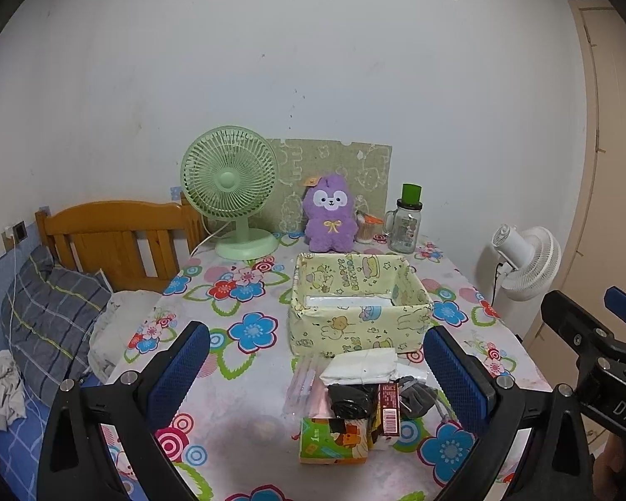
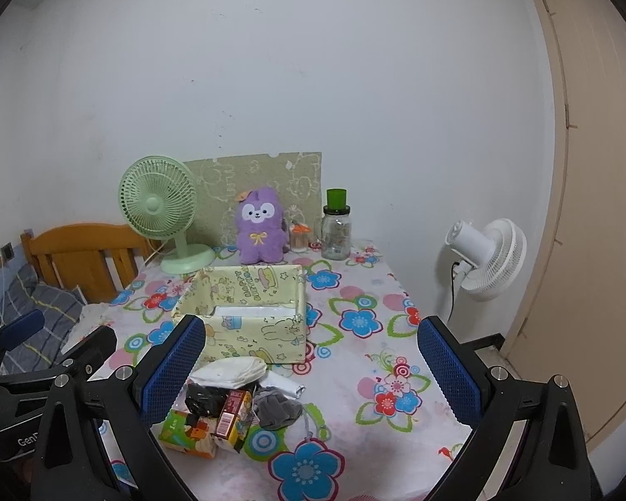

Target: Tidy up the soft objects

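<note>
Both grippers — left gripper [image 1: 317,380], right gripper [image 2: 313,375] — gape wide, empty, before the soft pile [image 1: 363,392] fronting the box [image 1: 358,317] — likely its destination

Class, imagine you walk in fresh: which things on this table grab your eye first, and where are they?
The purple plush toy sits upright at the table's far edge, between the green desk fan and a glass jar. Mid-table stands an open yellow cartoon-print box, with a small heap of soft items just in front of it.
</note>
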Demonstrator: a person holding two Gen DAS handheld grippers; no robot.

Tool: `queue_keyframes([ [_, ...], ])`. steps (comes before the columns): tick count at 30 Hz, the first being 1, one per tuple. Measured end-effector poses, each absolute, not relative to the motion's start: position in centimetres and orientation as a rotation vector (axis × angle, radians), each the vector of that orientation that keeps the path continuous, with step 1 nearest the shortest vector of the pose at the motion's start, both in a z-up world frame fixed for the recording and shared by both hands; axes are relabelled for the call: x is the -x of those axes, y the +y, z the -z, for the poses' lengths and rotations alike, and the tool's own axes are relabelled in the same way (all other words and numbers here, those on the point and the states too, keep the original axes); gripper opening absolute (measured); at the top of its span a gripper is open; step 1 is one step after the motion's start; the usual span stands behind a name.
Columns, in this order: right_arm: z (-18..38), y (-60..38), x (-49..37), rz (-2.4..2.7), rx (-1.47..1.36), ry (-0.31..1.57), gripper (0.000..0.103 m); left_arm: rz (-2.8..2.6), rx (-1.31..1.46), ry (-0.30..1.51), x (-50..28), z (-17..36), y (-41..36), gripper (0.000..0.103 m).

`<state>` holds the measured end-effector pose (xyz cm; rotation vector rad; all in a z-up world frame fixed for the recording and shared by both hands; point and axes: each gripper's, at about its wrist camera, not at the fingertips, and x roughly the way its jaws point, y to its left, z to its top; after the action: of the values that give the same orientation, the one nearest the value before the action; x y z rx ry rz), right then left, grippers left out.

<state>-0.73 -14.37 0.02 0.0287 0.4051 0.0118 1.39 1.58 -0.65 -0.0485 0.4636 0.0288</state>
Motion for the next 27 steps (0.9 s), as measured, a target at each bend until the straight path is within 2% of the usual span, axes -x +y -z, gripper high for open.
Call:
queue_keyframes([
  [27, 0.15, -14.60, 0.42, -0.010, -0.043, 0.410, 0.102, -0.029, 0.041, 0.460, -1.46, 0.86, 1.25, 0.102],
])
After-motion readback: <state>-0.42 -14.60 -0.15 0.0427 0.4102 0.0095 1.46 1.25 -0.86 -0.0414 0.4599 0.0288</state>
